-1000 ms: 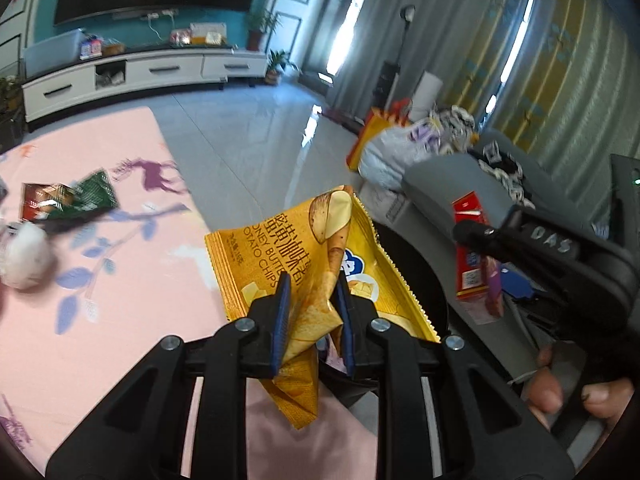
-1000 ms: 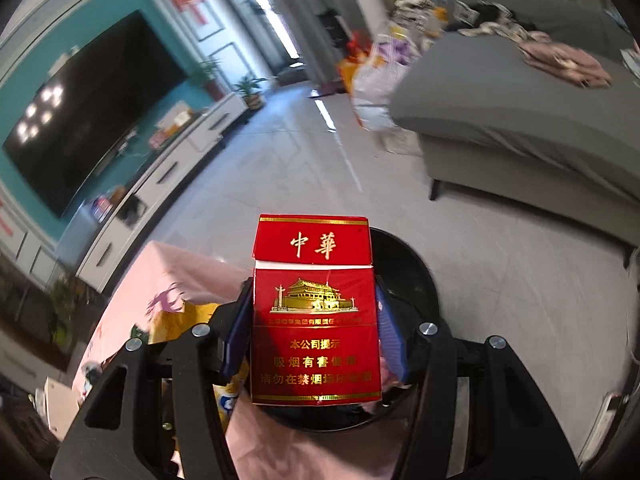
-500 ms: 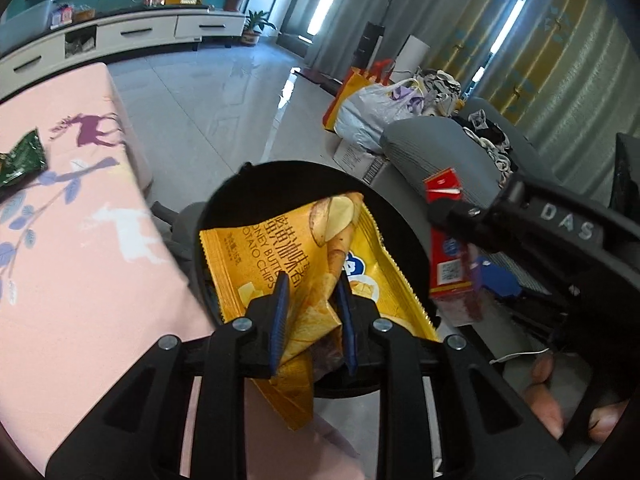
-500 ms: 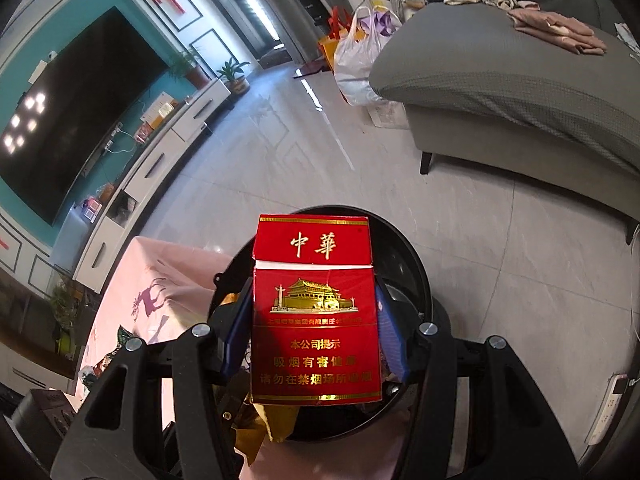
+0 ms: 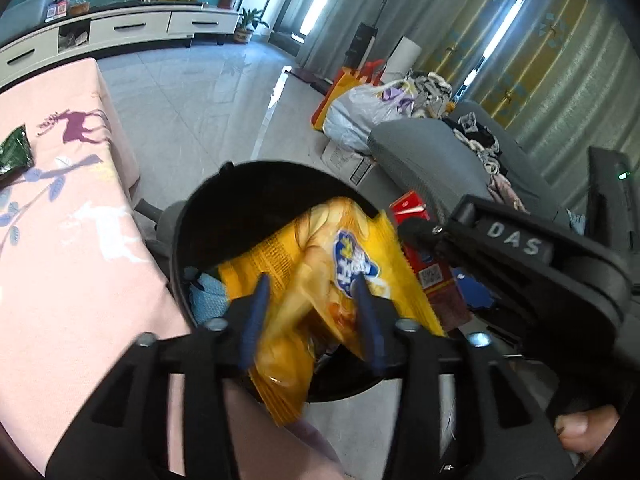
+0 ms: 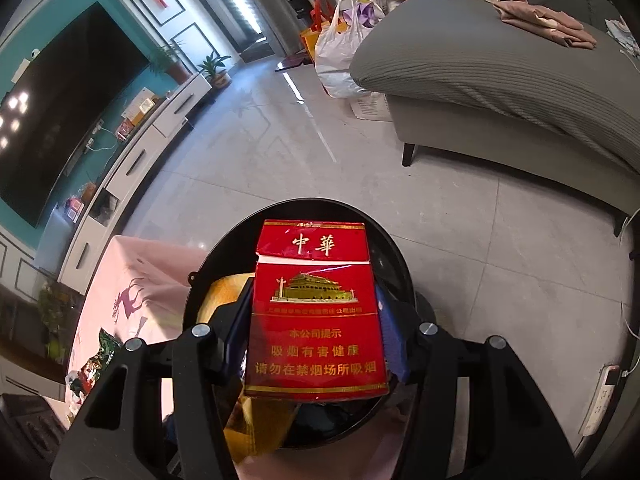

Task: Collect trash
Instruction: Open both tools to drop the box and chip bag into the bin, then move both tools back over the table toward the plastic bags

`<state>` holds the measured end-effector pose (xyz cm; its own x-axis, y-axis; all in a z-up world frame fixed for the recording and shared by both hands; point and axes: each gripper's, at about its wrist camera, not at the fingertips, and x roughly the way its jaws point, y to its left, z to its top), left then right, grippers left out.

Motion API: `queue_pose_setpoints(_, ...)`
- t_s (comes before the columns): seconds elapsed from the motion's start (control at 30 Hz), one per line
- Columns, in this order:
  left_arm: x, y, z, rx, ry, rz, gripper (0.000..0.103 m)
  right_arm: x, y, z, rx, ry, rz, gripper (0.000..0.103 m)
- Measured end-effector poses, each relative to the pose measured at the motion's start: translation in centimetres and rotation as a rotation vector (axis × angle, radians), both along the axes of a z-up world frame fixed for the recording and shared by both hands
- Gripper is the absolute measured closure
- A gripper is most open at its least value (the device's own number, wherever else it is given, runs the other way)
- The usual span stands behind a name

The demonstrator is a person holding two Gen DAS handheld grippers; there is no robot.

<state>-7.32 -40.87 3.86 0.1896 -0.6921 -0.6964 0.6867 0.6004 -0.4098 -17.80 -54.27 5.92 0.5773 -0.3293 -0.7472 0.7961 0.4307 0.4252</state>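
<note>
A yellow chip bag (image 5: 320, 264) hangs blurred between the blue pads of my left gripper (image 5: 311, 296), whose jaws are opening. The pads stand apart from it and the bag sags into the round black bin (image 5: 200, 216) just below. My right gripper (image 6: 316, 320) is shut on a red cigarette pack (image 6: 316, 304), held upright over the same bin (image 6: 394, 252). The left wrist view shows that pack (image 5: 430, 276) at the bin's right rim. Blue and other scraps lie in the bin's bottom.
A table with a pink deer-print cloth (image 5: 60, 264) adjoins the bin on the left, with a green wrapper (image 5: 14, 152) on it. A grey sofa (image 6: 500, 92), full plastic bags (image 6: 340, 52) and a white TV cabinet (image 5: 120, 28) ring the tiled floor.
The left jaws have spread and the chip bag has slipped lower, turning toward the bin. Both grippers have sunk closer over the bin. The right grip on the pack is unchanged.
</note>
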Motion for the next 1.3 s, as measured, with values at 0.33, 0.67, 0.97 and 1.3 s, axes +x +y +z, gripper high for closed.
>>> queue_pose_setpoints(0.33, 0.6, 6.9, 4.9, -0.092, -0.089, 0.085, 0.008, 1.1, 2.7, 3.2, -0.073, -0.067, 0.036, 0.02)
queue_pose_setpoints(0.67, 2.9, 20.7, 8.9, -0.044, -0.23, 0.358, 0.003, 5.5, 11.0, 8.0, -0.256, -0.114, 0.214, 0.004)
queue_pose_setpoints(0.97, 4.4, 33.7, 8.5, 0.038, -0.271, 0.64, 0.003, 10.5, 19.1, 9.3, -0.437, -0.082, 0.431, 0.003)
queue_pose_setpoints(1.3, 8.1, 42.7, 2.9, 0.052, -0.089, 0.863, 0.003, 15.7, 27.0, 5.9, -0.47, -0.086, 0.67, 0.003)
